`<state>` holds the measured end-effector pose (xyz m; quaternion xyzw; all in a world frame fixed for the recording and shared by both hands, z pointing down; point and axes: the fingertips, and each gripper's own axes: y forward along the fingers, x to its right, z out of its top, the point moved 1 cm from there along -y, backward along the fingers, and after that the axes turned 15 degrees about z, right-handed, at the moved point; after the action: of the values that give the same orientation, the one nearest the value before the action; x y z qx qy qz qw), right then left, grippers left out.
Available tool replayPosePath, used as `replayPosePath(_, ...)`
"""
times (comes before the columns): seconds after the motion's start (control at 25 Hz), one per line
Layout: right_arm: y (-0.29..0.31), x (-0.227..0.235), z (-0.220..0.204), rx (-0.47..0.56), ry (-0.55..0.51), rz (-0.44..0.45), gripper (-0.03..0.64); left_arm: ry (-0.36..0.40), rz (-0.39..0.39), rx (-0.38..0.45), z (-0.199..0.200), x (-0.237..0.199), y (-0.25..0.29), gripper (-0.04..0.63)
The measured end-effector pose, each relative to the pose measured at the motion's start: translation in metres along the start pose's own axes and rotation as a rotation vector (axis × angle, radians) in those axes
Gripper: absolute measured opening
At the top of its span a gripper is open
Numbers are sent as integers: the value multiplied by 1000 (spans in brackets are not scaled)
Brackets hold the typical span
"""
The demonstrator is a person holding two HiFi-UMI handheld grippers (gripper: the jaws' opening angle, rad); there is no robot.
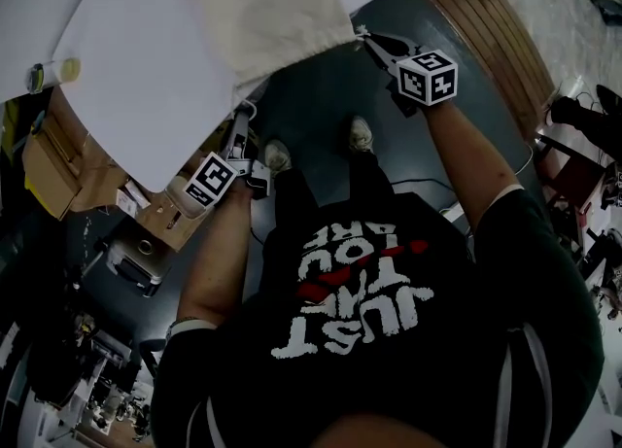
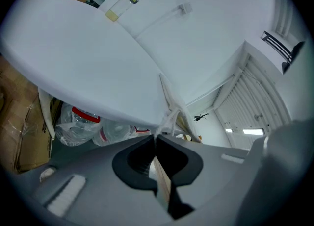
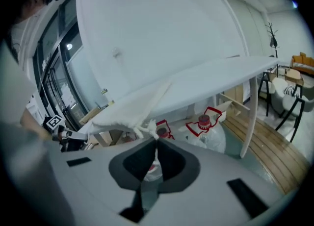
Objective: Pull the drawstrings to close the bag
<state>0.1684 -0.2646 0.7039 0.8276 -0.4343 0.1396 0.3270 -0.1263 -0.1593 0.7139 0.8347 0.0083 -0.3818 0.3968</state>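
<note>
A cream drawstring bag point(image 1: 272, 9) lies on the white table point(image 1: 146, 77), its mouth end hanging over the near edge. My left gripper point(image 1: 245, 108) is at the bag's left corner. In the left gripper view its jaws are shut, pinching the white drawstring point(image 2: 167, 122) that runs up to the bag point(image 2: 169, 97). My right gripper point(image 1: 364, 36) is at the bag's right corner. In the right gripper view the jaws are closed on the other drawstring, whose knot point(image 3: 147, 131) sits just beyond the tips below the gathered bag point(image 3: 132, 107).
A small vial point(image 1: 53, 72) lies on the table's far left. Large water bottles point(image 2: 78, 124) stand under the table, beside cardboard boxes point(image 1: 58, 174). The person's feet point(image 1: 277, 155) stand on the dark floor below the table edge. Wooden flooring point(image 1: 486, 28) runs at right.
</note>
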Motion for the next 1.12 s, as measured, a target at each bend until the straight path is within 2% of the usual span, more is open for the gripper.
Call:
replayPosePath(0.12,-4,0,-3,-72,-81,-40,17,5,8,3,2,-3,-1,12)
replayPosePath(0.24,-10,8,-1,-185,-217,-155,15,40,40,16,6,-4,-2,12)
replayPosePath(0.44,-30,30,9,-362,-436,-418,17,200,142,30,11,-6,-15,11)
replayPosePath(0.52,-34,39,11,-425,-493,-508,17,270,166,36,16,-3,-23,11)
replayPosePath(0.6,-36,50,10,-463,-494,-580,17,309,199,44,21,-4,-28,11)
replayPosePath(0.72,-44,74,6,-467,-409,-655,17,339,253,57,31,-12,-33,11)
replayPosePath(0.8,-44,79,9,-438,-390,-646,15,365,260,61,35,-14,-36,11)
replayPosePath(0.88,-37,69,16,-386,-418,-567,17,374,253,59,37,-15,-36,11)
replayPosePath(0.96,-27,48,17,-333,-426,-427,17,368,252,55,36,-16,-35,11)
replayPosePath(1.04,-19,26,4,-308,-379,-268,19,362,252,51,35,-17,-34,12)
replayPosePath(1.12,-16,10,-14,-312,-321,-144,85,364,249,47,33,-16,-34,11)
